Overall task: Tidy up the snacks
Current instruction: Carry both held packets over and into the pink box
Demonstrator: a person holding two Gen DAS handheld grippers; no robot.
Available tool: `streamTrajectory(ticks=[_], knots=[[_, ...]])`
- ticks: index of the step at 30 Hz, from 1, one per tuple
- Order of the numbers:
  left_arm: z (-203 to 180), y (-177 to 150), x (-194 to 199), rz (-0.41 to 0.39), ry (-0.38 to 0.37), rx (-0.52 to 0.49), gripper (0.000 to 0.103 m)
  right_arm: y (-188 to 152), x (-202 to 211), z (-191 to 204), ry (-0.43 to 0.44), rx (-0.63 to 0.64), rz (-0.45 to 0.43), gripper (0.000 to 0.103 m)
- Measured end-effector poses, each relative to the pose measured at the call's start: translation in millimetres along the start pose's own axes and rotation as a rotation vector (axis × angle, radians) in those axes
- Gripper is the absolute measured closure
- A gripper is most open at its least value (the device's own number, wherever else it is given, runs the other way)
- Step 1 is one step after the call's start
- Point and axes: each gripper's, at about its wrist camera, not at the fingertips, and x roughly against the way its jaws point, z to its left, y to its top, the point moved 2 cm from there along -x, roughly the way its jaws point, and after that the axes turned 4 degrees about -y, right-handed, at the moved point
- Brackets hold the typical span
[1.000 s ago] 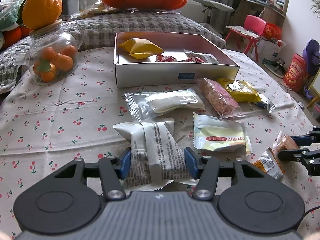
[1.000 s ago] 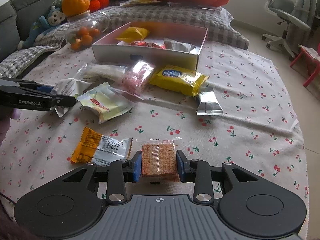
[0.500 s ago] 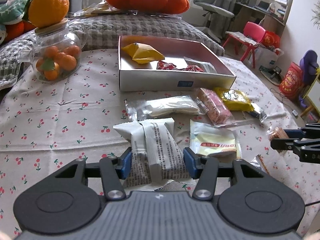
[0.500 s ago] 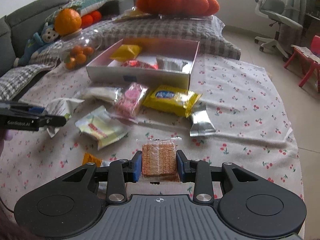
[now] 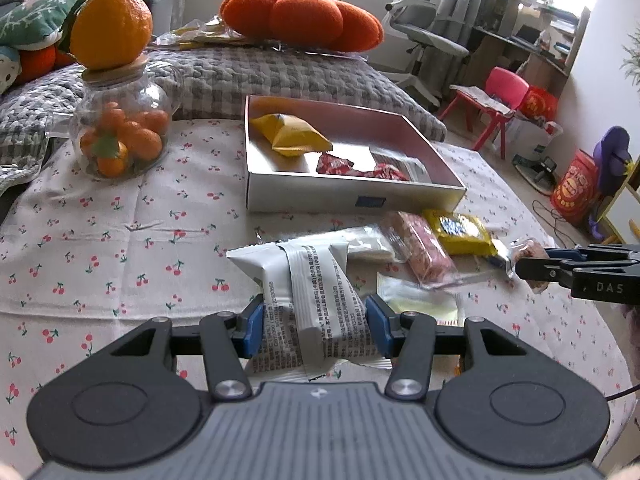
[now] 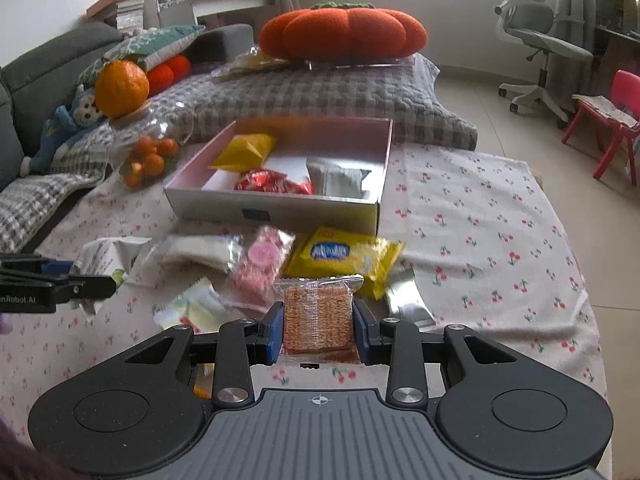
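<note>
My left gripper is shut on a white printed snack packet, lifted off the cherry-print cloth. My right gripper is shut on a clear pack of orange crackers, also held above the table. The open pink-and-white box stands ahead of both, holding a yellow bag, red wrapped sweets and a silver packet. Loose on the cloth before the box lie a yellow packet, a pink snack bar, a clear white-filled pack and a pale green-yellow packet.
A glass jar of small oranges topped by a big orange stands left of the box. A grey checked cushion with an orange pumpkin pillow lies behind. Bare cloth stretches right of the box; an office chair and a red stool stand beyond.
Both grippers have risen with their packets and drawn nearer the box. The orange packet under the right gripper has almost dropped from view.
</note>
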Motion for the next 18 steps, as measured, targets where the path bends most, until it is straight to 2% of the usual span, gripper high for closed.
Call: streamTrajectory(ticks=[18], knots=[[-4, 49, -26, -0.06, 0.001, 0.052, 0.054, 62, -37, 8, 0.008, -0.103, -0.039, 0.07]])
